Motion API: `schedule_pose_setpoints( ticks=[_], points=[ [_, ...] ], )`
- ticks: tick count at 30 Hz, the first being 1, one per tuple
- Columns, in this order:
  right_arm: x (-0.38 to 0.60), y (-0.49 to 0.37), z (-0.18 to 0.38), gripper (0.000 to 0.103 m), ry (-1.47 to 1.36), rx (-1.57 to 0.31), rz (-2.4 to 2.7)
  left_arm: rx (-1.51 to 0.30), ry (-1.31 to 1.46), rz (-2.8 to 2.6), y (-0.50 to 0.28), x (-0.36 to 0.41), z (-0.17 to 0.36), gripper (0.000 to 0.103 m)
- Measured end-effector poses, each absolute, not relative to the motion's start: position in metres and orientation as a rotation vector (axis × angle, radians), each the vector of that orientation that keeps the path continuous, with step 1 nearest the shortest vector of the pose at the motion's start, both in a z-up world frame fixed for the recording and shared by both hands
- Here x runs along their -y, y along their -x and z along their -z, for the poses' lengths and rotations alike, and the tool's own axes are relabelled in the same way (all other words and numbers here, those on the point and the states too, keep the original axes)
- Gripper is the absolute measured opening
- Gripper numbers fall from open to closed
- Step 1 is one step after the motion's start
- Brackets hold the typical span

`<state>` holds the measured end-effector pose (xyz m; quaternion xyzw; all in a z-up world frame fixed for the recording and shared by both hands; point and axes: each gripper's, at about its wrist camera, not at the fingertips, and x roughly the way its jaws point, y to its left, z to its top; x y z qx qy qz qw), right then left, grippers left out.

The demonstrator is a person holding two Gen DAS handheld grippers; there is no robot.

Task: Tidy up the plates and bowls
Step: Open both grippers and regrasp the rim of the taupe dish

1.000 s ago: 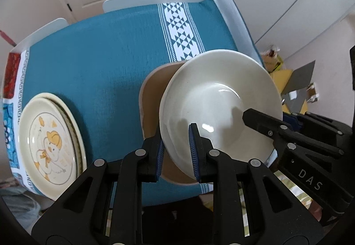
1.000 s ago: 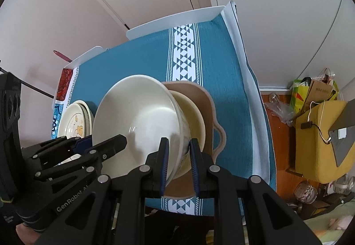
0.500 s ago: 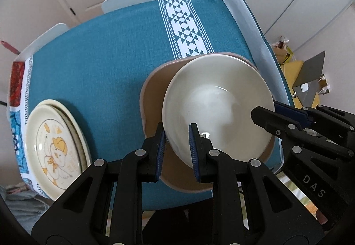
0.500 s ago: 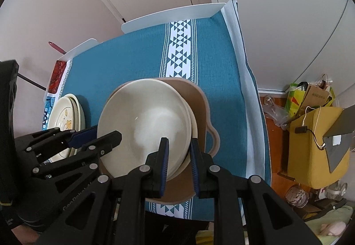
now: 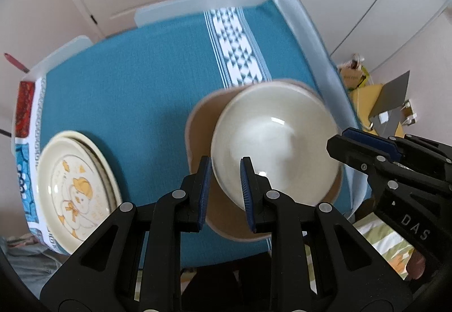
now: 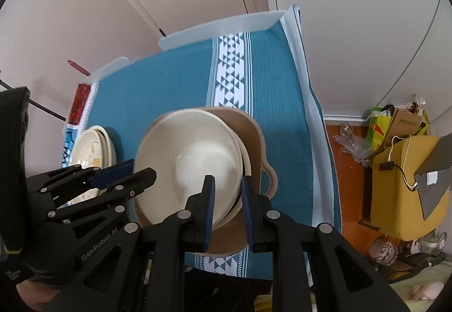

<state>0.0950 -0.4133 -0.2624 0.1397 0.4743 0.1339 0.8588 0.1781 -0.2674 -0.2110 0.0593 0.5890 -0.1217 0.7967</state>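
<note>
Cream bowl: glossy cream ceramic bowl, over the shallow tan dish with a side handle, above a second cream bowl nested in it.
Left claw: clamped on cream bowl's near-left rim.
Right claw: clamped on opposite rim.
Plates: stacked cream duck-print plates at counter's left edge.
Counter: teal cloth with white triangle band.

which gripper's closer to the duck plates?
Left. The left gripper grips the cream bowl's rim on the side facing the duck plates. The right gripper grips the opposite rim, with the bowl between it and the plates.
</note>
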Motion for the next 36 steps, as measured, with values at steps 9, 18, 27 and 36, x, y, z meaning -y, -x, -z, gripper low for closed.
schedule_pose_setpoints(
  ticks=[9, 18, 27, 36],
  points=[
    [0.426, -0.064, 0.212, 0.072, -0.239, -0.812, -0.326, -0.966, -0.142, 0.289, -0.154, 0.243, 0.138, 0.101],
    [0.426, -0.038, 0.21, 0.098, 0.017, -0.836, -0.24, -1.082, -0.212, 0.361, -0.148, 0.211, 0.159, 0.102],
    [0.409, -0.083, 0.274, 0.096, 0.125, -1.097, -0.233, -1.315, -0.303, 0.422, -0.164, 0.23, 0.238, 0.099],
    [0.393, -0.109, 0.31, 0.056, 0.177, -1.217, -0.339, -1.411, -0.344, 0.484, -0.173, 0.247, 0.275, 0.064]
  ],
)
